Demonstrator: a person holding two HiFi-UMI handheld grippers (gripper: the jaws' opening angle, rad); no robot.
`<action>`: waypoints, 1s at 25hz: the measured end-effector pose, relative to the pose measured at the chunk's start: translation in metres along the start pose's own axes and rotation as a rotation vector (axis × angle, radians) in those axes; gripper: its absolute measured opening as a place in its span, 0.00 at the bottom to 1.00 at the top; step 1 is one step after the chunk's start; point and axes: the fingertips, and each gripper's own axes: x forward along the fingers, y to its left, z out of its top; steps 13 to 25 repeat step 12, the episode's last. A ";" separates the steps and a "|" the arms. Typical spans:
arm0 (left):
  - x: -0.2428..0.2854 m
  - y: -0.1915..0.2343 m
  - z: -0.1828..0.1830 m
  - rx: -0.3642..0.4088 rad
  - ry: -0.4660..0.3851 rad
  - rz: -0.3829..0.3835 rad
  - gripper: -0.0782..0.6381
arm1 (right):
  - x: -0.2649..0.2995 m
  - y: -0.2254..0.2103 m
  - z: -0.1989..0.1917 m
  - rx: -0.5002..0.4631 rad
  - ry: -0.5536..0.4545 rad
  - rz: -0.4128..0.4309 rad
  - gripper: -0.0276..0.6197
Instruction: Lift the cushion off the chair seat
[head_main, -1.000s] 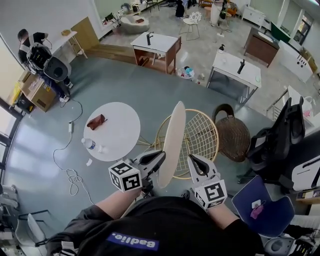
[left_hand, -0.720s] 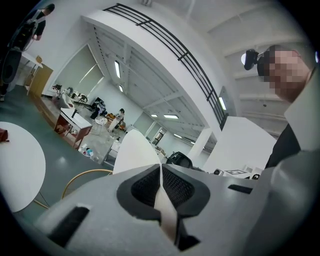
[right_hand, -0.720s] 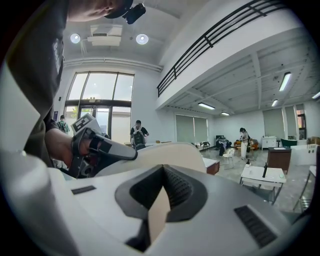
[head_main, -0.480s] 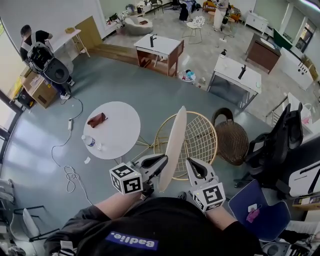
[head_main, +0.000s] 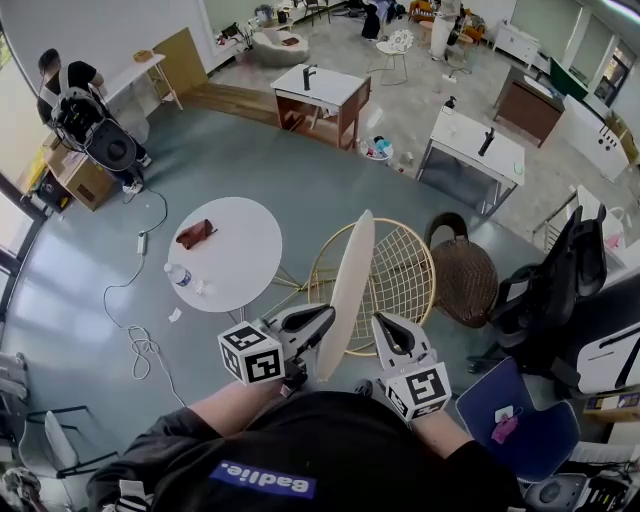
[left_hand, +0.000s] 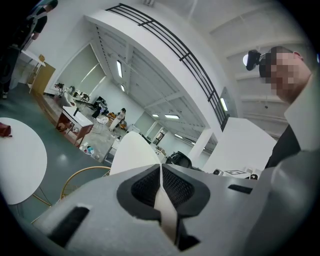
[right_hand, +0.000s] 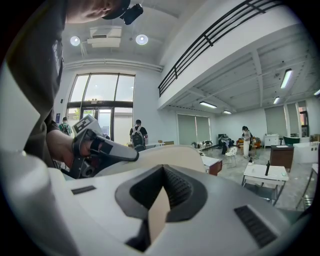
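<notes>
The left tongs (left_hand: 161, 195) are pinched nearly shut on a thin cream edge of the cushion (head_main: 350, 285). The right tongs (right_hand: 159, 202) are likewise narrowed onto a strip of that edge. Held this way, the cushion stands upright on edge between them, clear of the seat of the gold wire chair (head_main: 405, 275). It looks like a thin, light, soft pad that would flop if held at one spot. Two grips set apart along the rim, biting past the seam, should suit it.

left claw (left_hand: 161, 186) clamps the upright cushion (left_hand: 132, 152) edge
</notes>
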 end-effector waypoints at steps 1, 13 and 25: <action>0.000 -0.001 0.000 -0.001 0.000 0.000 0.15 | -0.001 0.000 -0.001 0.000 0.000 0.001 0.08; -0.002 0.000 0.000 -0.001 0.001 0.006 0.15 | -0.002 0.001 -0.003 0.019 0.006 0.001 0.08; -0.002 0.000 0.000 -0.001 0.001 0.006 0.15 | -0.002 0.001 -0.003 0.019 0.006 0.001 0.08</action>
